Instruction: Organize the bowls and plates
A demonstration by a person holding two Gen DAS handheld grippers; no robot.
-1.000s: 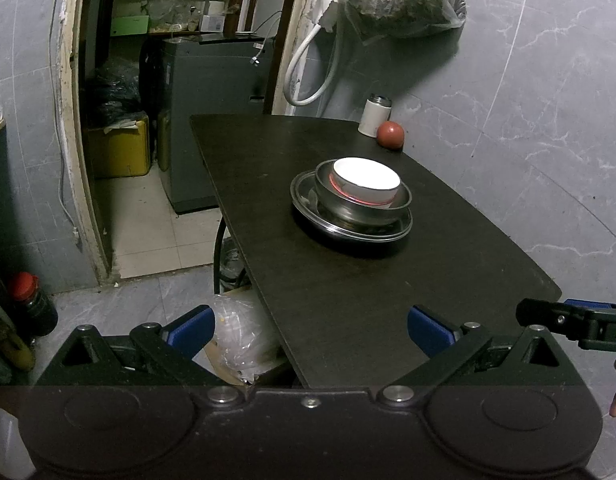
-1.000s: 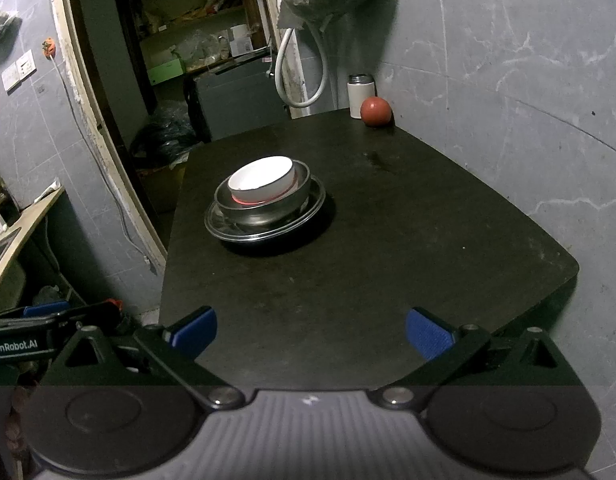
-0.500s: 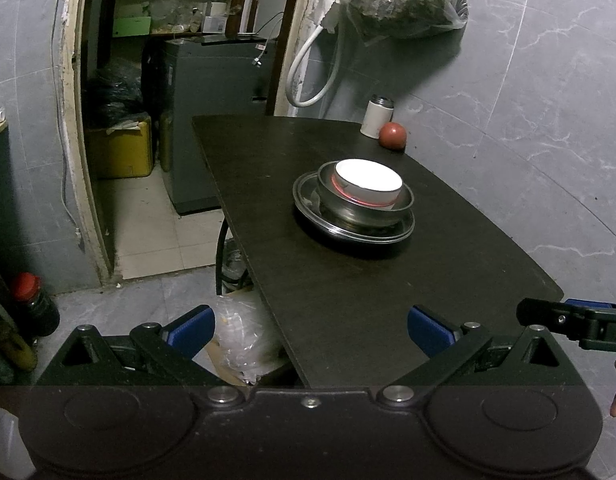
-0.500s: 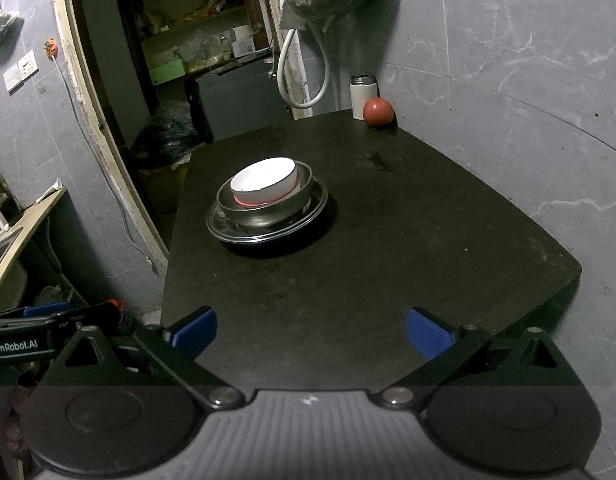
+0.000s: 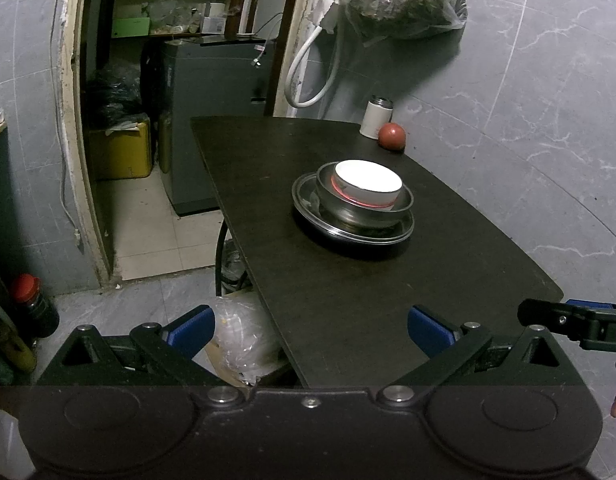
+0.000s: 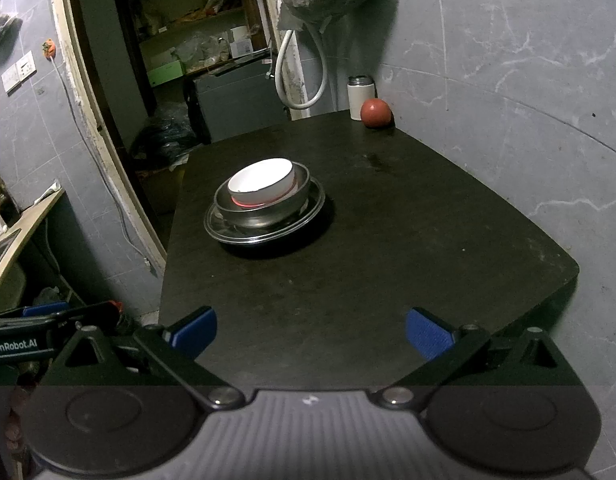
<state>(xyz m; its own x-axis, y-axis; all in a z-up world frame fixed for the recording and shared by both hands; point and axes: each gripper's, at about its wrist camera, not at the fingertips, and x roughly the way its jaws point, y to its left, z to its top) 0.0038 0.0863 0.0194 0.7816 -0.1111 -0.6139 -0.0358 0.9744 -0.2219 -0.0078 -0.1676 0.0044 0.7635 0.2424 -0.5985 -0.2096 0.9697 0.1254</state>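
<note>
A white bowl (image 5: pixel 367 188) (image 6: pixel 262 182) sits inside a steel bowl (image 5: pixel 361 212) (image 6: pixel 264 208), which rests on a steel plate (image 5: pixel 308 206) (image 6: pixel 308 216) in the middle of the dark table (image 5: pixel 387 300) (image 6: pixel 407 240). My left gripper (image 5: pixel 309 330) is open and empty over the table's near left edge, well short of the stack. My right gripper (image 6: pixel 311 330) is open and empty above the near edge. Each gripper shows at the side of the other's view.
A white canister (image 5: pixel 376 116) (image 6: pixel 359 97) and a red ball (image 5: pixel 391 136) (image 6: pixel 375 113) stand at the table's far corner by the wall. A grey appliance (image 5: pixel 212 120) and shelves fill the doorway behind. A plastic bag (image 5: pixel 240 336) lies on the floor under the left edge.
Both views have drifted slightly; the stack sits a little further right in each frame. The bowls and plate have not moved, and both grippers stay open.
</note>
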